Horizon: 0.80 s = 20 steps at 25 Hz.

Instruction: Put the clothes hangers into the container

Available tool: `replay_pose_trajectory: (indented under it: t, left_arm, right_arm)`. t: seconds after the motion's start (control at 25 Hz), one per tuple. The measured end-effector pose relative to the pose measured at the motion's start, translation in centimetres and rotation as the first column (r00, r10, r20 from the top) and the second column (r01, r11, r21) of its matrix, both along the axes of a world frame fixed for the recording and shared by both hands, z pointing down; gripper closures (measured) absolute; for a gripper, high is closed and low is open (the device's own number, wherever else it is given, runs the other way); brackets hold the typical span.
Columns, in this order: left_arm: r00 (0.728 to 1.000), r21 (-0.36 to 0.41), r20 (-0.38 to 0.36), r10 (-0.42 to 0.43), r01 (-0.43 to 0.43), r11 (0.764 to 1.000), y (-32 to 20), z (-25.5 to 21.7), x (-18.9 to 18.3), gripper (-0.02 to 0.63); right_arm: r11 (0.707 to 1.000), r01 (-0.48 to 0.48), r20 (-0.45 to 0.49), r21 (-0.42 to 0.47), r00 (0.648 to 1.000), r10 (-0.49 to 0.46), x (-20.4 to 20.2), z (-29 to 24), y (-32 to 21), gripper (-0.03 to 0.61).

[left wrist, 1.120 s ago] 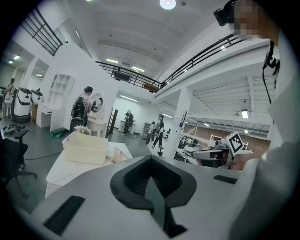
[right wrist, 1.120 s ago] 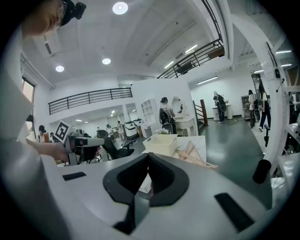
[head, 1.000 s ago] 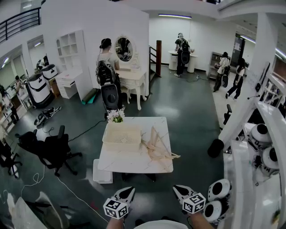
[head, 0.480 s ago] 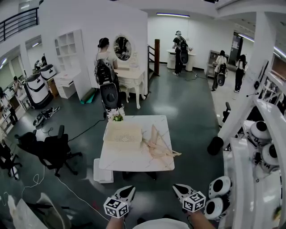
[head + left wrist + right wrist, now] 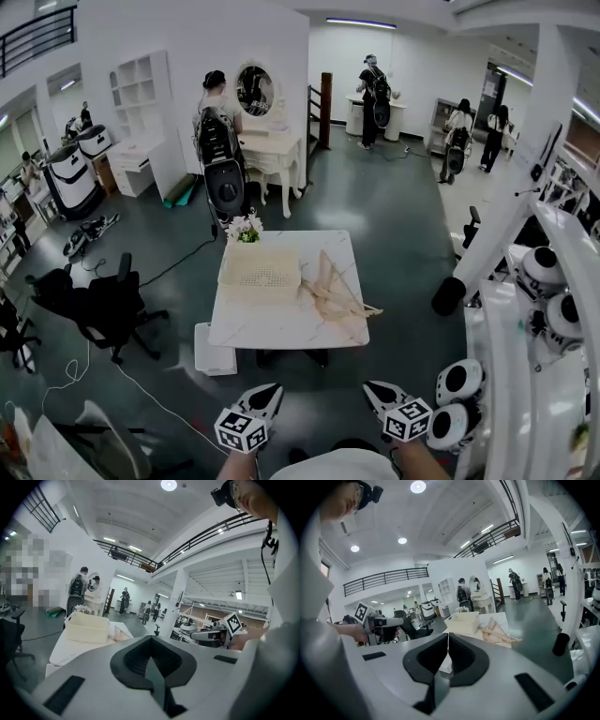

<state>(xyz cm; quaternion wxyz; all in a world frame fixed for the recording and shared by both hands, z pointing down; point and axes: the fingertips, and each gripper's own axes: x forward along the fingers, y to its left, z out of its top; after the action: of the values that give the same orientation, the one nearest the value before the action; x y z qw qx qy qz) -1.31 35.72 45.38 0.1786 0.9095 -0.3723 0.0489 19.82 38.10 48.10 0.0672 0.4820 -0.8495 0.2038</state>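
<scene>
A cream lattice container (image 5: 260, 275) sits on the left half of a white marble table (image 5: 281, 328), some way ahead of me. Beside it, on the right half, lies a loose heap of wooden clothes hangers (image 5: 335, 292). My left gripper (image 5: 269, 391) and right gripper (image 5: 375, 391) hang side by side at the bottom of the head view, short of the table and apart from everything. In the left gripper view the jaws (image 5: 150, 638) meet with nothing between them; the container (image 5: 87, 626) shows beyond. The right gripper (image 5: 448, 639) is likewise shut and empty, with the hangers (image 5: 497, 634) far ahead.
A small flower pot (image 5: 246, 227) stands at the table's far edge. A white box (image 5: 214, 349) sits on the floor at the near-left table corner. A black office chair (image 5: 112, 305) is to the left, white robot bodies (image 5: 548, 319) line the right, and people stand far behind.
The view has moved forward: the table with container and hangers sits slightly nearer and larger. Both grippers keep their places at the bottom of the view, still shut.
</scene>
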Motion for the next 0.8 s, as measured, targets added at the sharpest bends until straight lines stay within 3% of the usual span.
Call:
replay_pose_trajectory:
  t: [0.48,0.8]
  left_arm:
    - [1.0,-0.001,-0.003,-0.007,0.007,1.0,-0.1,1.1,-2.4,0.606]
    - [1.0,-0.012,0.011,-0.024,0.025,1.0,-4.0,1.7,-2.2,0.606]
  right_arm:
    - [1.0,-0.001,0.017,0.011,1.0,0.0,-2.2,0.3,-0.1,0.558]
    - [1.0,0.017,0.042,0.007,0.999,-0.017,-1.7,0.9,-4.8,0.558]
